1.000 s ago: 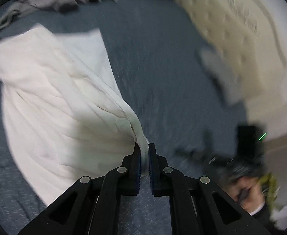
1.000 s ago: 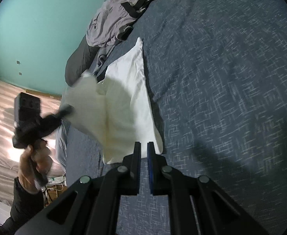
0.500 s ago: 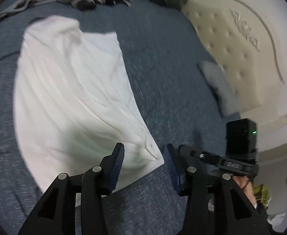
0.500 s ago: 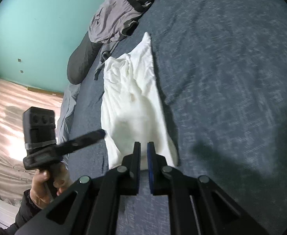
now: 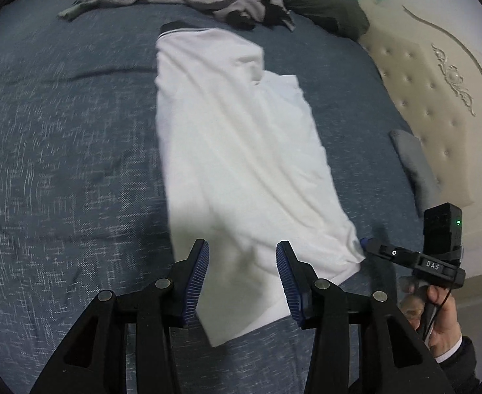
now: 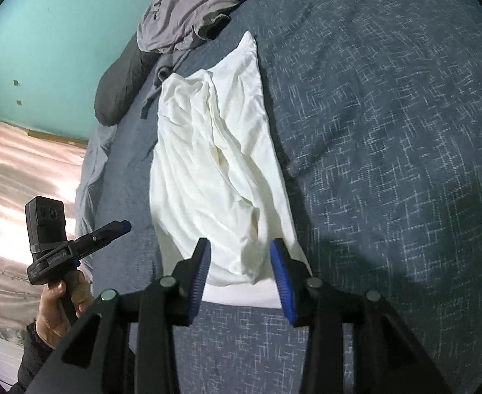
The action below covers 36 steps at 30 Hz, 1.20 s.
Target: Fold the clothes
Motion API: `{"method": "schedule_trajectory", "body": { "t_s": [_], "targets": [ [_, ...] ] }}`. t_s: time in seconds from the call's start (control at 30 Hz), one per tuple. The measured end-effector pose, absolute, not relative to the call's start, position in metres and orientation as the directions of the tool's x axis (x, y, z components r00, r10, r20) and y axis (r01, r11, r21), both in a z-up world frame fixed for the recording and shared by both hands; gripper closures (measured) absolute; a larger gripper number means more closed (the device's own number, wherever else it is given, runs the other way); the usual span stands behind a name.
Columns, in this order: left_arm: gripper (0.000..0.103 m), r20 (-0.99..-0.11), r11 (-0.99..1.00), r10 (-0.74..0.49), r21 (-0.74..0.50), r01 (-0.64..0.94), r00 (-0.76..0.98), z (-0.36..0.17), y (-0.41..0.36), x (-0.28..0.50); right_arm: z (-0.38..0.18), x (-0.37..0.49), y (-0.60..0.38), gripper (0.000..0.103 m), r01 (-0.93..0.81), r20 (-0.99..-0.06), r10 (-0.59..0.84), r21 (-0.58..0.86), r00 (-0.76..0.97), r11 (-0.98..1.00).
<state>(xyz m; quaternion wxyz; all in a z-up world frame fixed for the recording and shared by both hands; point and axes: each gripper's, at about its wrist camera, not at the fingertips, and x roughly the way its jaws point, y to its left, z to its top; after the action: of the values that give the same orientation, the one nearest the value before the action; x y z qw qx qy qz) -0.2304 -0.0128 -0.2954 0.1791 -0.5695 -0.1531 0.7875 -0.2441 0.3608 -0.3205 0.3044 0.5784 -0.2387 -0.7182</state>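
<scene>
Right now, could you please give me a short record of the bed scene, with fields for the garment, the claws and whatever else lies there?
surface: blue bedspread
garment: white garment, folded lengthwise, lying flat
left claw: open, holding nothing, above the garment's near end
right claw: jaws opening, nothing gripped, garment's near edge below
other clothes: grey garment, crumpled at the far end
pillow: dark pillow beside the grey garment

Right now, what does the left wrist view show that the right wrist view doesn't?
Left wrist only: the tufted cream headboard, the white garment's dark collar edge, a small grey cloth beside the headboard.
Right wrist only: the teal wall, pink sunlit drapery.
Both: the white garment flat on the blue bedspread, the grey clothes pile, a dark pillow, each camera's own jaws apart, nothing gripped.
</scene>
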Motion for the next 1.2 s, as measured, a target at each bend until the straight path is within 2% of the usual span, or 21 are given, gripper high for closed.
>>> {"method": "schedule_trajectory", "body": {
  "t_s": [0.43,0.5,0.53,0.63,0.73,1.03,1.07,1.13,1.2],
  "targets": [
    [0.056,-0.869,-0.893,0.449,-0.442,-0.082,-0.209,-0.333,-0.029,-0.211,-0.338,-0.249,0.341,0.064,0.182,-0.739,-0.664,0.642,-0.113,-0.745],
    [0.056,-0.868,-0.891,0.454,-0.448,-0.080,-0.198,-0.338,-0.031,-0.206,-0.340,-0.249,0.340,0.072,0.188,-0.745,-0.656,0.632,-0.117,-0.752],
    [0.056,-0.868,-0.889,0.457,-0.451,-0.079,-0.193,-0.340,-0.031,-0.204,-0.341,-0.249,0.340,0.082,0.189,-0.750,-0.651,0.626,-0.119,-0.756],
    [0.056,-0.863,-0.880,0.474,-0.470,-0.067,-0.175,-0.348,-0.031,-0.198,-0.342,-0.249,0.341,0.093,0.189,-0.756,-0.643,0.618,-0.124,-0.763],
    [0.056,-0.860,-0.875,0.484,-0.481,-0.060,-0.162,-0.355,-0.030,-0.193,-0.339,-0.248,0.343,0.096,0.195,-0.750,-0.648,0.621,-0.135,-0.759],
    [0.059,-0.830,-0.843,0.535,-0.536,-0.039,-0.156,-0.365,-0.040,-0.178,-0.310,-0.237,0.350,0.097,0.210,-0.693,-0.700,0.669,-0.172,-0.713],
    [0.063,-0.821,-0.833,0.551,-0.552,-0.038,-0.148,-0.366,-0.041,-0.178,-0.305,-0.235,0.349,0.097,0.219,-0.692,-0.700,0.666,-0.175,-0.713],
    [0.093,-0.820,-0.831,0.555,-0.555,-0.039,-0.141,-0.366,-0.043,-0.177,-0.295,-0.232,0.345,0.097,0.237,-0.693,-0.698,0.659,-0.178,-0.714],
    [0.098,-0.819,-0.830,0.555,-0.555,-0.044,-0.146,-0.363,-0.045,-0.175,-0.287,-0.232,0.337,0.097,0.249,-0.694,-0.696,0.652,-0.181,-0.716]
  ]
}}
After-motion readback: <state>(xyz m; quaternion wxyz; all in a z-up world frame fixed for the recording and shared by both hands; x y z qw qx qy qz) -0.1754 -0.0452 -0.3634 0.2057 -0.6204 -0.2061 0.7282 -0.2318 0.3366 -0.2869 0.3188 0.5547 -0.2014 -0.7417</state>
